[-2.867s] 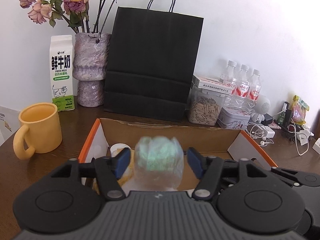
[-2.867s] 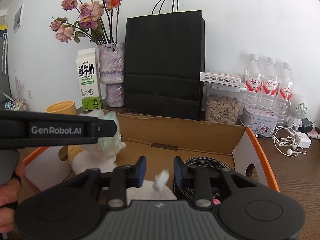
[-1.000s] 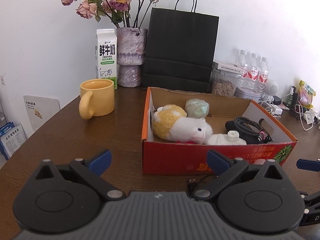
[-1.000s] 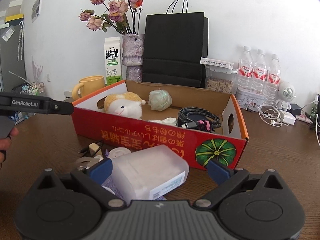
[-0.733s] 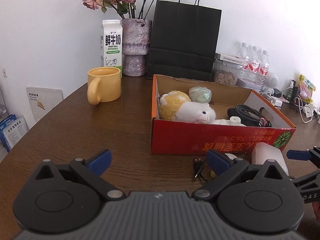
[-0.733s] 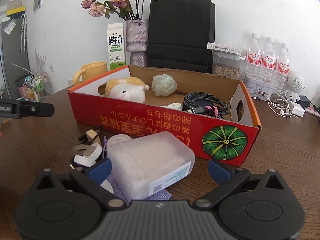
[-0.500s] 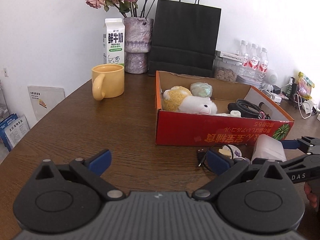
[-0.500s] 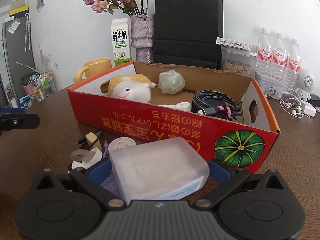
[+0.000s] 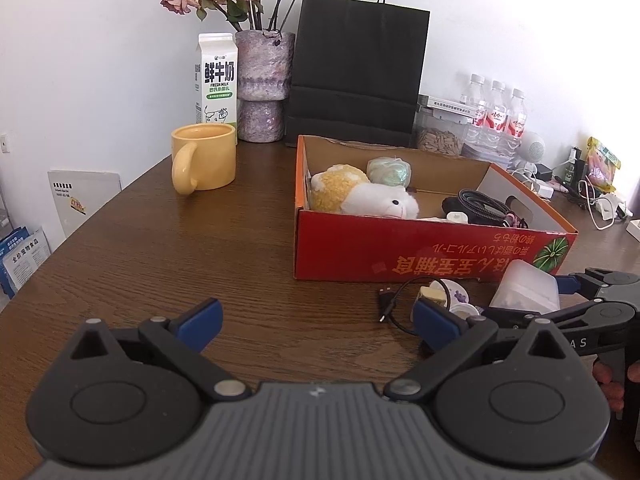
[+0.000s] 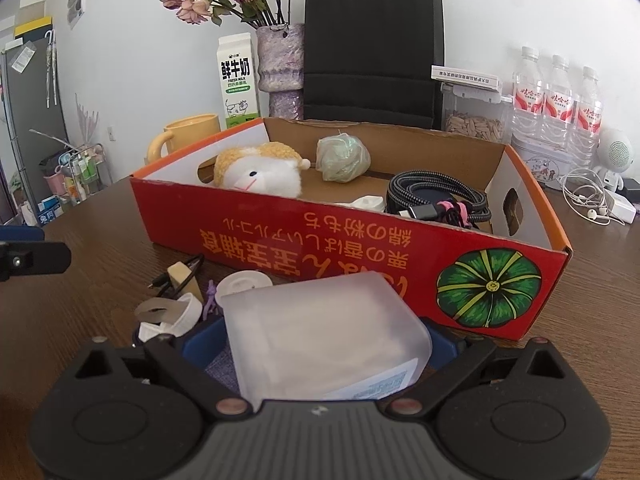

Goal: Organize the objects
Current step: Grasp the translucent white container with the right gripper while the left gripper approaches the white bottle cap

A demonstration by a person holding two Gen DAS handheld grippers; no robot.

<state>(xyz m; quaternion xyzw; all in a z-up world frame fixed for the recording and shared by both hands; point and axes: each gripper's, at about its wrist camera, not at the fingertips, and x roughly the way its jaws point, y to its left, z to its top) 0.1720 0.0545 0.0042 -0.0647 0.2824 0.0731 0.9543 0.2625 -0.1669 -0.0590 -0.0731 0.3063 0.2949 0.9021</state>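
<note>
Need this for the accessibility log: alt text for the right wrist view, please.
The right tongs straddle a frosted plastic box on a wooden table, in front of a red carton. The carton holds a plush sheep, a green mesh ball and a coiled black cable. Small items lie left of the box.

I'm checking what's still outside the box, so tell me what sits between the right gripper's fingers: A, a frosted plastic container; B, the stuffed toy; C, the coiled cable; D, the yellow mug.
A: the frosted plastic container sits between the fingers of the right gripper, on the table in front of the red box.
</note>
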